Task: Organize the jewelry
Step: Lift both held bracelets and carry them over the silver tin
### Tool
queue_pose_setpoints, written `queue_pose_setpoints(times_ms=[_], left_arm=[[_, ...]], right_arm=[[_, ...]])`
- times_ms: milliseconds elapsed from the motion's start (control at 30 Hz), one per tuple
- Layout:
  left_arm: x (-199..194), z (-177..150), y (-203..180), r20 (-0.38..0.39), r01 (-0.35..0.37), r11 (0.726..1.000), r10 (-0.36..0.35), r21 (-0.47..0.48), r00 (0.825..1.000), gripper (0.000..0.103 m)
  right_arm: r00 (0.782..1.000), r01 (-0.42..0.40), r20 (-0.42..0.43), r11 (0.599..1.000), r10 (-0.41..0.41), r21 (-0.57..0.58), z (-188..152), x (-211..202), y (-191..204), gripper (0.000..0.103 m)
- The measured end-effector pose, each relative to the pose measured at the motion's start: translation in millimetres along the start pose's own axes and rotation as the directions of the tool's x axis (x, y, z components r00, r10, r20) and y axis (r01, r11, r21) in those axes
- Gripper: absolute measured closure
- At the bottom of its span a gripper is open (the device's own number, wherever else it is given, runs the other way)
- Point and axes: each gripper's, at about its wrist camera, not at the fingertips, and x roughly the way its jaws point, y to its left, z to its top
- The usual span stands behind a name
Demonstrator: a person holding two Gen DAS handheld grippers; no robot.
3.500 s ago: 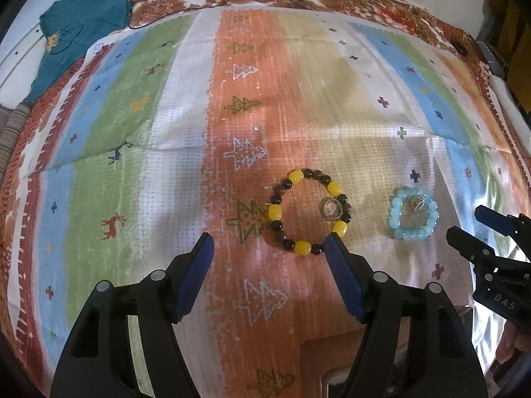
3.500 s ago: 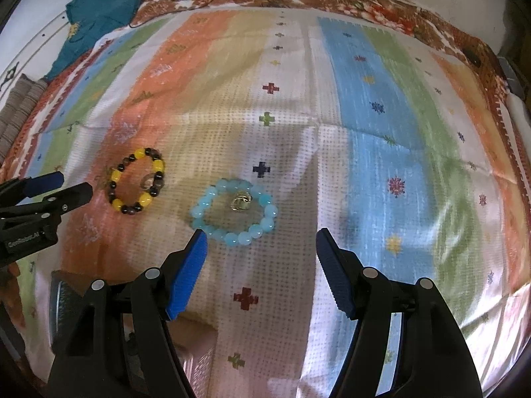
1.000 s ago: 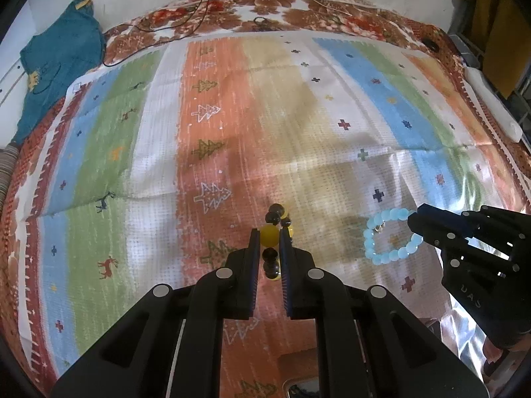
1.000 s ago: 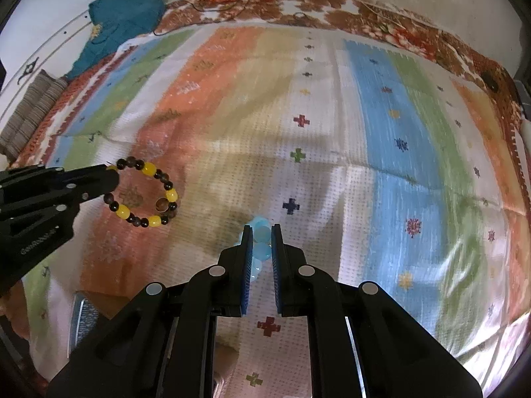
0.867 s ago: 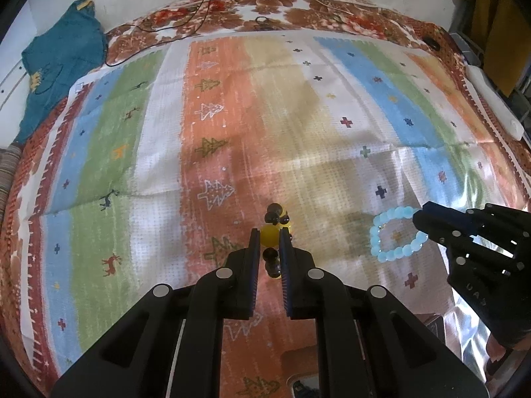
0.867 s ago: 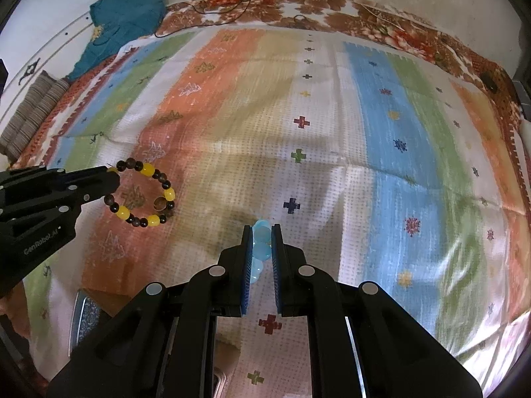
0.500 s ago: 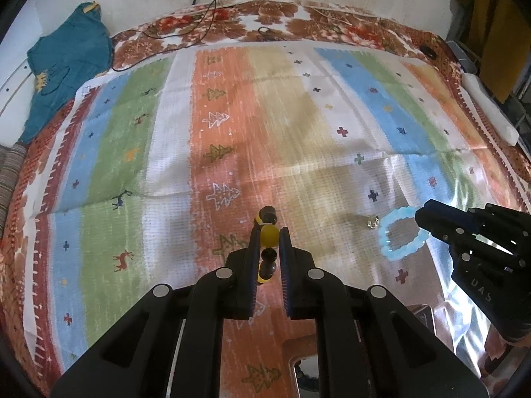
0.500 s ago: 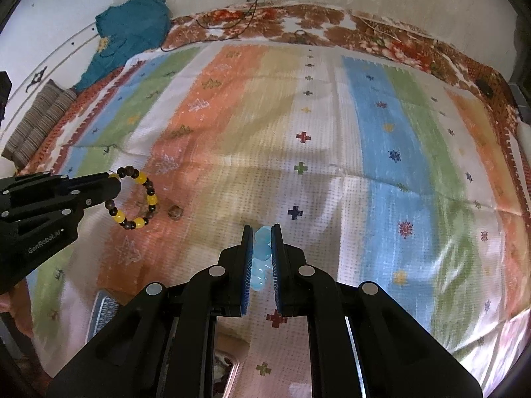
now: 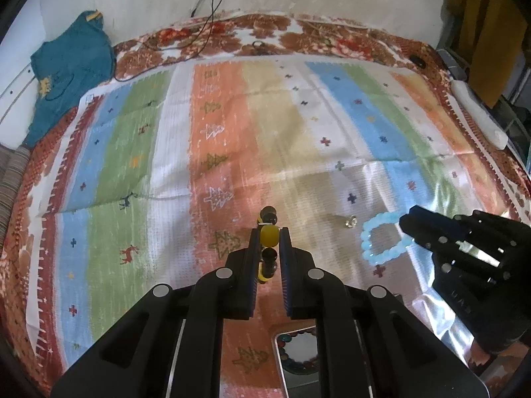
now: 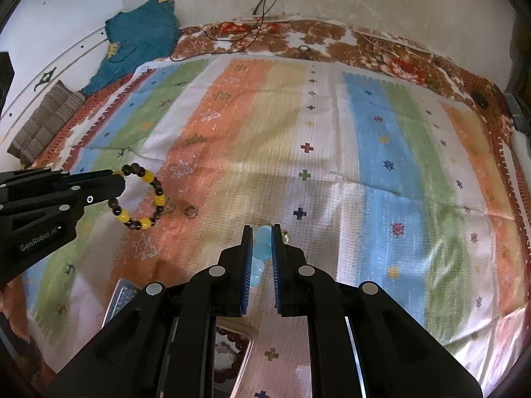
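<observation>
My left gripper (image 9: pixel 268 237) is clamped on the yellow-and-dark bracelet (image 10: pixel 141 195); a yellow bead sits pinched between the pads and the rest of the loop hangs free above the striped blanket (image 9: pixel 166 152). My right gripper (image 10: pixel 264 238) is clamped the same way on the pale blue bracelet (image 9: pixel 385 240), gripping a couple of beads while the loop dangles clear of the cloth.

Two small rings lie on the blanket, apart from the bracelets: a brown ring (image 10: pixel 190 211) just beside the hanging yellow loop, and a gold ring (image 9: pixel 350 221) near the blue one. Below my grippers, at the near edge, I can see a tray (image 9: pixel 277 358) with red beads already in it, which I judge is where these go.

What worries me is the grip. Round beads between flat pads can roll out, and each bracelet is held at one spot only, so a quick swing toward the tray could shake one loose. A swinging loop could also knock either ring across the blanket, and I could lose it against the busy pattern.
</observation>
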Motion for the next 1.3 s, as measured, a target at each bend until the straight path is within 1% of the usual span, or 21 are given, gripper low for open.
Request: queue_pose_setpoints(times_ms=[67, 333, 500, 800, 1100, 1300], left_arm=[[-6.3, -0.7, -1.6, 0.011, 0.012, 1.0, -0.012, -0.003, 1.0, 0.092], [-28.5, -11.8, -10.4, 0.029, 0.046, 0.999, -0.046, 0.002, 0.999, 0.092], [-36.6, -19.1, -12.0, 0.038, 0.048, 0.999, -0.048, 0.005, 0.998, 0.092], [-56.8, -37.4, -23.3, 0.069, 0.026, 0.998, -0.03, 0.052, 0.997, 0.092], [-74.3, -54.5, -32.4, 0.078, 0.061, 0.996, -0.065, 0.063, 0.995, 0.092], [-83.6, -66.9, -39.1, 0.083, 0.067, 0.995, -0.073, 0.076, 0.994, 0.092]], right_arm=[[1.0, 0.008, 0.014, 1.0, -0.007, -0.017, -1.0, -6.9, 3.5, 0.091], [0.999, -0.021, 0.037, 1.0, 0.021, -0.012, -5.0, -24.4, 6.6, 0.091], [0.998, -0.023, 0.053, 1.0, 0.024, -0.017, -11.4, -35.5, 9.3, 0.091], [0.996, -0.032, 0.077, 0.999, 0.033, -0.013, -20.3, -53.7, 10.2, 0.091], [0.994, -0.043, 0.095, 0.998, 0.047, -0.046, -32.8, -71.0, 20.4, 0.091], [0.994, -0.052, 0.09, 0.996, 0.059, -0.073, -42.9, -78.3, 28.2, 0.091]])
